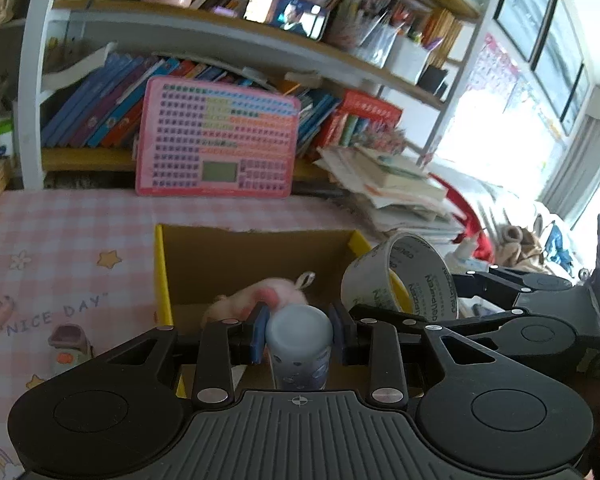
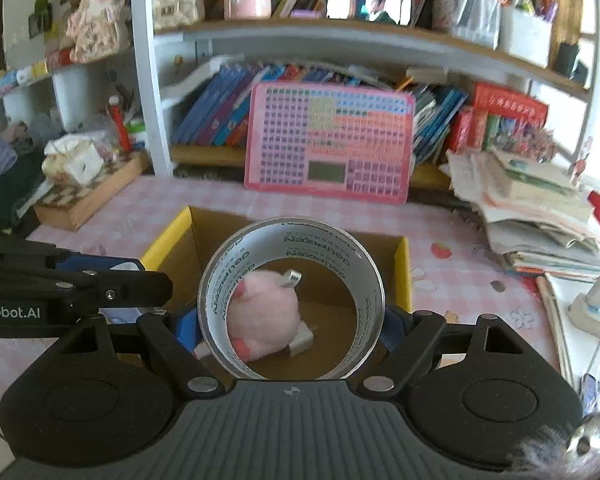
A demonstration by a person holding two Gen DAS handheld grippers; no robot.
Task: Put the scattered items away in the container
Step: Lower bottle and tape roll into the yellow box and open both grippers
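The left gripper [image 1: 299, 334] has its jaws clamped on a small pale bottle [image 1: 300, 344], and the right gripper [image 2: 292, 320] grips a tape roll [image 2: 291, 300] across its width. Both hang above the cardboard box [image 2: 400, 272] mid-bench, where a pink plush toy [image 2: 264, 316] lies. The bottle looks light and slick; the roll is stiff, best held by its outer rim.

Left wrist view: close above the open yellow-edged cardboard box [image 1: 256, 256], angled down, facing the bookshelf. Right wrist view: same heading, from just right of it. Shared: box, pink gridded board [image 1: 216, 144] [image 2: 328, 144], pink-checked bench [image 1: 72, 232] [image 2: 460, 256].
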